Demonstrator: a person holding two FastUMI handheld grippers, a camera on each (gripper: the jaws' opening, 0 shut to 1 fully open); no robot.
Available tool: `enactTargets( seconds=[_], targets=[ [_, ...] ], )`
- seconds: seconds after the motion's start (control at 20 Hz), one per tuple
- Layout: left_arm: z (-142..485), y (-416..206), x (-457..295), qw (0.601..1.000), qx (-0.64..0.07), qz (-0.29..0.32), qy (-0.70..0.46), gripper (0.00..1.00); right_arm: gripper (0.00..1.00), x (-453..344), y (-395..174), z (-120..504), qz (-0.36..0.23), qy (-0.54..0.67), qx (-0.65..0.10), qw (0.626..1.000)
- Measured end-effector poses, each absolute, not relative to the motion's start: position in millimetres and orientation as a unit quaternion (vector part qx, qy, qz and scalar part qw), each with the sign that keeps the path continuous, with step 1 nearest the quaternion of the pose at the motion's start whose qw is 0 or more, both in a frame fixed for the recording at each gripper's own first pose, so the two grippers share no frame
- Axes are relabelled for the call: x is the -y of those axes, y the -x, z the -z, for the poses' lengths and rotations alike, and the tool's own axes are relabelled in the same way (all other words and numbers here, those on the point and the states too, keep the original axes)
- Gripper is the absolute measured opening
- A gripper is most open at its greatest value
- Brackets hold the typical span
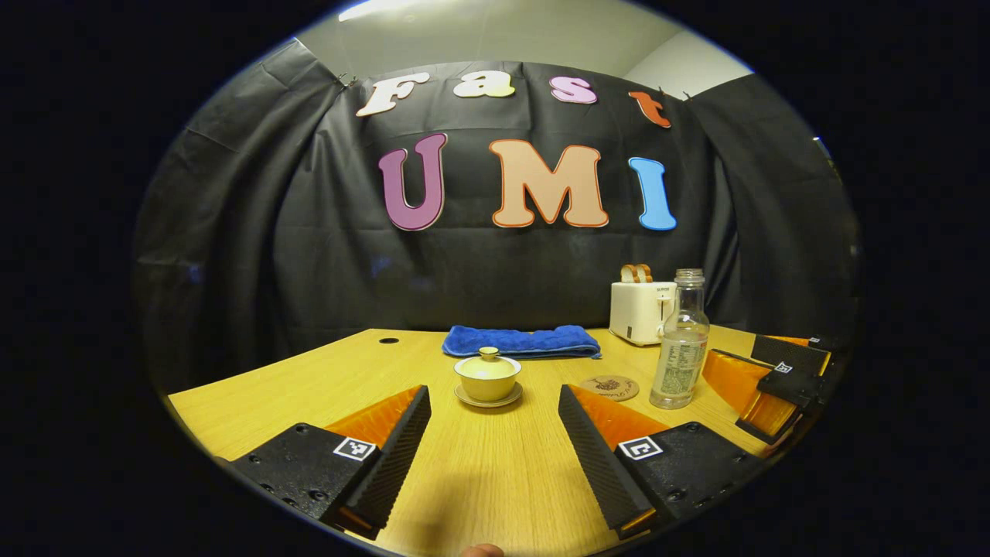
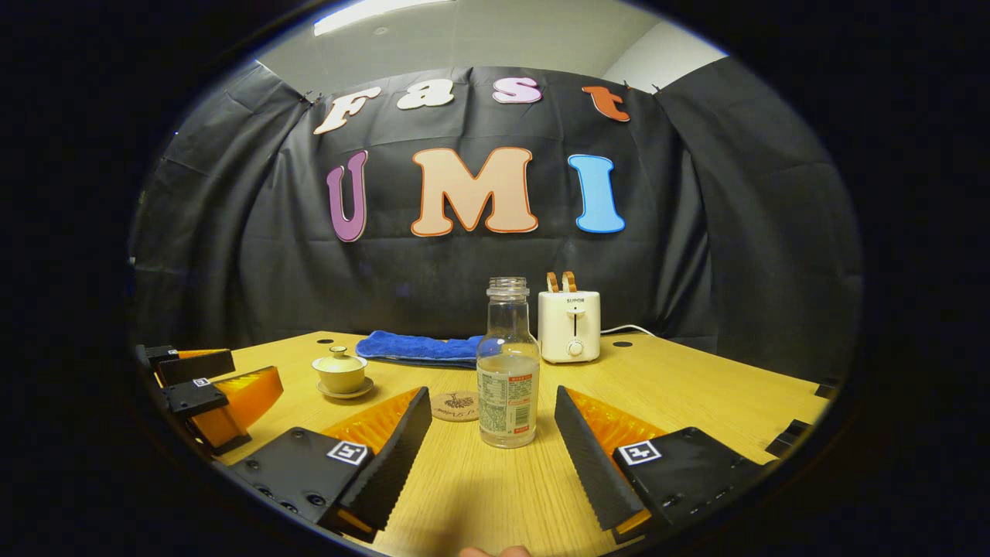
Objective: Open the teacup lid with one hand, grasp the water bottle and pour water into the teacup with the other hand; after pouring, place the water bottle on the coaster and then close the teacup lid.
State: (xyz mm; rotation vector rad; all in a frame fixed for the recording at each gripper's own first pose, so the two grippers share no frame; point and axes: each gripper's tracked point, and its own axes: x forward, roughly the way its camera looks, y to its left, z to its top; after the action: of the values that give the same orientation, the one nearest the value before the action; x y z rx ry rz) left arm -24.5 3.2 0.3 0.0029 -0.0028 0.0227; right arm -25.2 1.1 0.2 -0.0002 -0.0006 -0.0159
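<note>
A yellow lidded teacup (image 1: pixel 487 376) on its saucer stands straight ahead of my left gripper (image 1: pixel 495 398), which is open and a short way back from it. A clear, uncapped water bottle (image 2: pixel 507 367), partly filled, stands upright just ahead of my open right gripper (image 2: pixel 493 398). A round coaster (image 2: pixel 455 405) lies on the table behind the bottle to its left. In the left gripper view the bottle (image 1: pixel 681 344) and coaster (image 1: pixel 609 387) are to the right of the cup, with the right gripper (image 1: pixel 773 375) beyond. The teacup (image 2: pixel 340 373) and the left gripper (image 2: pixel 205 391) show at the left of the right gripper view.
A folded blue towel (image 1: pixel 522 341) lies at the back of the wooden table (image 1: pixel 325 379). A white toaster (image 2: pixel 569 325) with bread slices stands at the back, its cord trailing right. Two small holes mark the tabletop near the wall.
</note>
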Motion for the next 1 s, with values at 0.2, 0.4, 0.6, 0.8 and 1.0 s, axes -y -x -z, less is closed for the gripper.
enactTargets(
  seconds=[0.2,0.4,0.6,0.8,1.0],
  targets=[
    [1,4,-11,1.0,-0.002,-0.009,-0.007,0.96,0.99,-3,26,0,0.002,0.0,-0.001,1.0],
    [4,-36,-24,1.0,-0.013,-0.018,-0.012,0.96,0.99,1,24,0,0.004,0.0,-0.001,1.0],
    [14,-79,-25,0.999,-0.037,-0.011,-0.018,0.96,0.99,13,18,-1,0.015,0.001,0.0,1.0],
    [13,-121,-18,0.999,-0.047,0.0,-0.006,0.96,0.99,29,11,0,0.03,0.001,0.0,1.0],
    [9,-151,-20,0.999,-0.046,-0.001,-0.021,0.96,0.99,44,6,-2,0.043,0.001,0.001,0.999]
  ],
)
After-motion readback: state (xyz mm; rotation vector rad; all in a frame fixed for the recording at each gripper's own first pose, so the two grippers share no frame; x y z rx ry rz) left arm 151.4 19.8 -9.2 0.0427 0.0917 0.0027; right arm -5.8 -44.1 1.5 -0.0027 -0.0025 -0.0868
